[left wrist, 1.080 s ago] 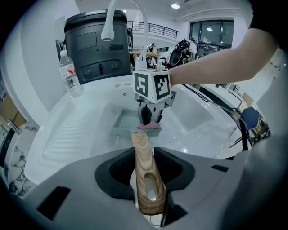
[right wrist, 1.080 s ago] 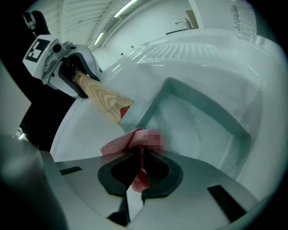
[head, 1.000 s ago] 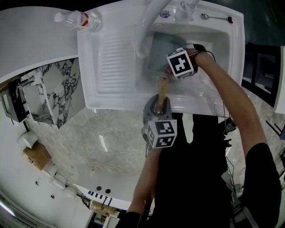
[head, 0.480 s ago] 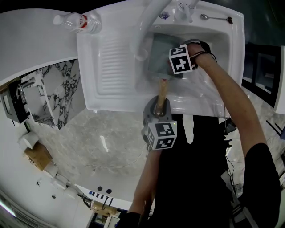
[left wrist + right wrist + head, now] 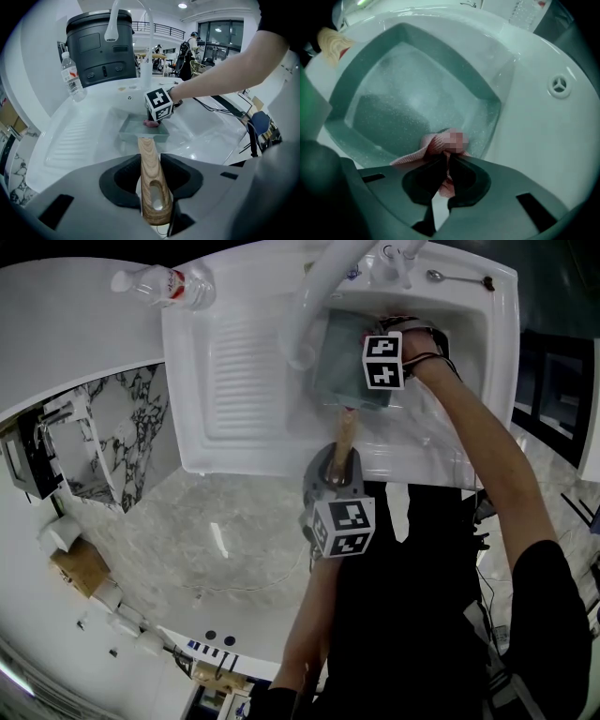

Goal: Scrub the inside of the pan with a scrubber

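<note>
Square grey-green pan sits in the basin of the white sink, its wooden handle sticking out over the sink's front rim toward the person. Left gripper: jaws closed on the wooden handle from both sides near its hanging slot, gripper angled down at the pan. Right gripper: pointing straight down into the pan, jaws pressed together on a pink mesh scrubber, which bunches out from the tips against the pan's inside, close to one wall. Pan floor shows a speckled wet film. White gooseneck faucet arches over the pan's left edge. Ribbed draining board lies left of the pan. Clear plastic bottle, white cap, red label, stands well left of the pan and beyond it at the sink's corner; label print too small to read. Spoon lies on the back rim, beyond the pan to the right. Each gripper carries a cube of black-and-white square markers; no lettering on them. Round overflow hole in the basin wall beside the pan.
</note>
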Tool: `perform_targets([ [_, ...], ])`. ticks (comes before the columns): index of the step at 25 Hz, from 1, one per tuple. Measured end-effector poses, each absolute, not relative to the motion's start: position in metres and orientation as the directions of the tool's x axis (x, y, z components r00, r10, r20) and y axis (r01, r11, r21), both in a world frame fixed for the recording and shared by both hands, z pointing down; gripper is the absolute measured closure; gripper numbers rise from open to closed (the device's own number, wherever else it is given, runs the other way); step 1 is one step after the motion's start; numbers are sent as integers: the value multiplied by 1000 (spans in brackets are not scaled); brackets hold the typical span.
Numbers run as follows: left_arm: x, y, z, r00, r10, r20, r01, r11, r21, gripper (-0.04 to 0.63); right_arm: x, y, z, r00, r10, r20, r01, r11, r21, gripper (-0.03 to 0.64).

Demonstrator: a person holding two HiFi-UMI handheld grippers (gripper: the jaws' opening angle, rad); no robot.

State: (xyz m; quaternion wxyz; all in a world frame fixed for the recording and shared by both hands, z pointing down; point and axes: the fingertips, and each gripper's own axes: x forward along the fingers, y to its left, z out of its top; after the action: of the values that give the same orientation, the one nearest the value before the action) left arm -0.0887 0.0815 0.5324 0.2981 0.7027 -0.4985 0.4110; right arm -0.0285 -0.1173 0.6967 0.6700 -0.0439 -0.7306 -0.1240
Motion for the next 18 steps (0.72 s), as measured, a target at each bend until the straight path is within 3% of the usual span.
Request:
perform_targets([
  [4,-89,81,532,168,-452,876,-944,-331,11,445,-42,-123,694,-165,-197,966,187,956,226,580],
  [10,-88,81,532,171,-452,876,-943,-331,13,445,-75,-134,685,-275,-280,920,5,956,293,581],
  [14,-88,81,533,175,-454,874,-942,-334,15,445,-99,-126,670,-366,-243,898,-86,970,227,581],
  [18,-89,82,532,177,-451,875,-942,-337,17,445,-115,-95,653,-444,-161,881,-79,987,141,581],
])
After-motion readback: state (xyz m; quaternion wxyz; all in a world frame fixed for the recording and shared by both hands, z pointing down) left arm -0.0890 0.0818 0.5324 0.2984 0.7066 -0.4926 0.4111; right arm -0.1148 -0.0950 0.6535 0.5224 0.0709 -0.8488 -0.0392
